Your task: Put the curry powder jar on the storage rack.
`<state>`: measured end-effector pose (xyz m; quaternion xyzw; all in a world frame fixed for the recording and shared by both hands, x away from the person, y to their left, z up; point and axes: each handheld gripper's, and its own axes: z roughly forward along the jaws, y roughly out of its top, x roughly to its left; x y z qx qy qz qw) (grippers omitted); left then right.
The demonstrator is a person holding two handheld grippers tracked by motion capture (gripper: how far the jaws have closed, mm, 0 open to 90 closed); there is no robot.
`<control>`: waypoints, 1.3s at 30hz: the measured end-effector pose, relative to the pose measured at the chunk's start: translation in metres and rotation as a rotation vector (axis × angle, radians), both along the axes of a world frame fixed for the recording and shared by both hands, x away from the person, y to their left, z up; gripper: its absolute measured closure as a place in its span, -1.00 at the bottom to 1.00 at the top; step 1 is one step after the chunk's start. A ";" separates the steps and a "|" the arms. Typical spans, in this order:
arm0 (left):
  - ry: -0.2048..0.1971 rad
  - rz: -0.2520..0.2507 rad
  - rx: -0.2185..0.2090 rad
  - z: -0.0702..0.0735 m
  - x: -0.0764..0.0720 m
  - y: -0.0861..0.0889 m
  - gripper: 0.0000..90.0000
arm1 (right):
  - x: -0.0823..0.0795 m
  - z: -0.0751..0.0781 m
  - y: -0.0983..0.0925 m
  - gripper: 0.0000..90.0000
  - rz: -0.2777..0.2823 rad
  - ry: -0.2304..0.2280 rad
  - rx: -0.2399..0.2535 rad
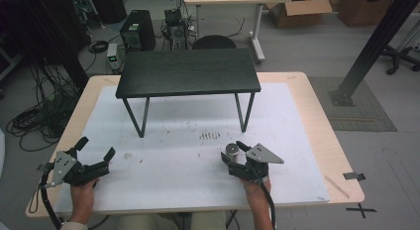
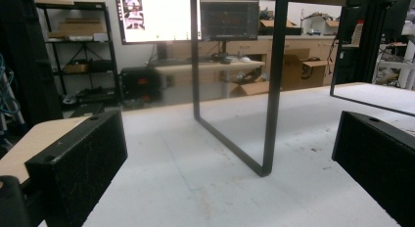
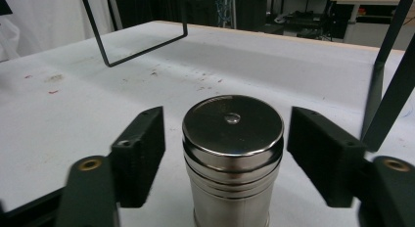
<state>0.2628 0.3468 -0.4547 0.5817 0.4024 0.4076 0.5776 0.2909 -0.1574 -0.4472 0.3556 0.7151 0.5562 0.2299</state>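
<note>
A shiny steel cylinder (image 1: 231, 149) stands upright on the white mat, right of centre near the front. My right gripper (image 1: 232, 152) lies low on the mat with a jaw on either side of it. In the right gripper view the cylinder (image 3: 233, 153) sits between the black pads (image 3: 139, 153), with a narrow gap showing at each side, so the jaws are open around it. At the front left, my left gripper (image 1: 97, 146) rests on the mat with its jaws wide open. Nothing lies between its pads (image 2: 78, 163) in the left gripper view.
A small black table (image 1: 188, 71) on thin metal legs (image 2: 271, 90) stands at the back middle of the white mat (image 1: 173, 180). One leg (image 3: 391, 90) rises close on the right of the right gripper. The wooden tabletop's edge (image 1: 341, 155) borders the mat.
</note>
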 end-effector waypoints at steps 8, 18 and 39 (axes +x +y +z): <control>0.000 0.000 0.000 0.000 0.000 0.000 -0.99 | 0.000 0.000 -0.001 0.02 0.010 0.005 0.007; -0.001 0.000 -0.002 0.000 0.000 0.000 -0.99 | 0.002 0.000 -0.005 0.07 0.005 0.018 0.042; 0.001 -0.001 0.001 0.000 0.000 0.000 -0.99 | -0.002 0.057 -0.006 0.07 0.034 -0.053 0.087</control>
